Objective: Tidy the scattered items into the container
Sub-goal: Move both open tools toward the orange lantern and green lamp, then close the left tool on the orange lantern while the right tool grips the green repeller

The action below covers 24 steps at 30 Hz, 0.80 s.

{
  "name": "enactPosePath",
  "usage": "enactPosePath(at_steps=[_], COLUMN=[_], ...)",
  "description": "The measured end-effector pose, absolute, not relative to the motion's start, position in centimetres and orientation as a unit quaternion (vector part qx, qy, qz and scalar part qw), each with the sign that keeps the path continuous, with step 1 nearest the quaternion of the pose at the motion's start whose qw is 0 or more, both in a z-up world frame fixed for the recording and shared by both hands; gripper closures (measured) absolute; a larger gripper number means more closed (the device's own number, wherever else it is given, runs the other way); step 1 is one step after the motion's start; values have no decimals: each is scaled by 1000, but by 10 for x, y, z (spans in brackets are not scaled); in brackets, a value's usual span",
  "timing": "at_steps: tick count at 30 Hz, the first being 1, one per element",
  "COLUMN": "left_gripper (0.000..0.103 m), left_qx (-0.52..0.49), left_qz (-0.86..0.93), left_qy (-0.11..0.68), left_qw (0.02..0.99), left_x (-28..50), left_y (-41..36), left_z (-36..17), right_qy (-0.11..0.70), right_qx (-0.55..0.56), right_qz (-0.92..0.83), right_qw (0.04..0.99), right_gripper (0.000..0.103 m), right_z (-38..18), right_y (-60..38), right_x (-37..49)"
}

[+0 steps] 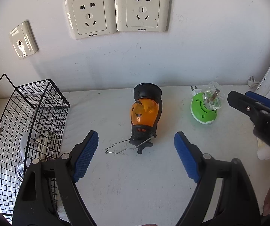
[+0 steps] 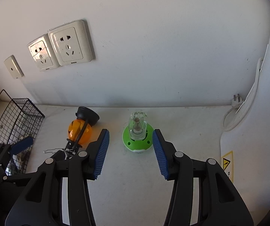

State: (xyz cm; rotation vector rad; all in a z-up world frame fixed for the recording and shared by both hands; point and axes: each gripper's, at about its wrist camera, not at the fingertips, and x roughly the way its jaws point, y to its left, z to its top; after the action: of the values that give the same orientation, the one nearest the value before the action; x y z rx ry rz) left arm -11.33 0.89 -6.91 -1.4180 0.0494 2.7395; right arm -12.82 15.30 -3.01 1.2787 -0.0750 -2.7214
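The left gripper, black with blue ribbed pads, hangs with its jaws wide and nothing between the pads; just beyond its fingertips lies an orange pumpkin-faced lantern with a black cap and base, tipped on its side on the white tabletop, its thin wire handle splayed flat towards the gripper; the lantern touches neither pad. The right gripper, of the same make, also stands open and empty, its pads flanking at a distance a round green plug-in device topped by a clear glass bottle; that device rests on the tabletop near the white wall, well apart from the lantern. At the left edge of the surface stands a black wire-mesh basket, with some pale and foil-like items inside that are too hidden to name; both the lantern and the green device lie outside it. Two cream double wall sockets and a small cream outlet plate sit on the wall above; a white cable with a plug hangs at the right.
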Motion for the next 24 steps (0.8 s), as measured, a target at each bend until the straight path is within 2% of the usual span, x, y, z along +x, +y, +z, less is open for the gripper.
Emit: enactPosePath(at_steps=[24], left_gripper=[23], left_qx=[-481], left_qz=[876], left_qy=[17], left_qw=[44], left_x=[-152], left_y=[20], left_z=[-93], right_qy=[-27], right_qx=[438], right_qz=[-897], right_qw=[62], right_gripper=[54], right_z=[-52], right_y=[154], right_x=[-157])
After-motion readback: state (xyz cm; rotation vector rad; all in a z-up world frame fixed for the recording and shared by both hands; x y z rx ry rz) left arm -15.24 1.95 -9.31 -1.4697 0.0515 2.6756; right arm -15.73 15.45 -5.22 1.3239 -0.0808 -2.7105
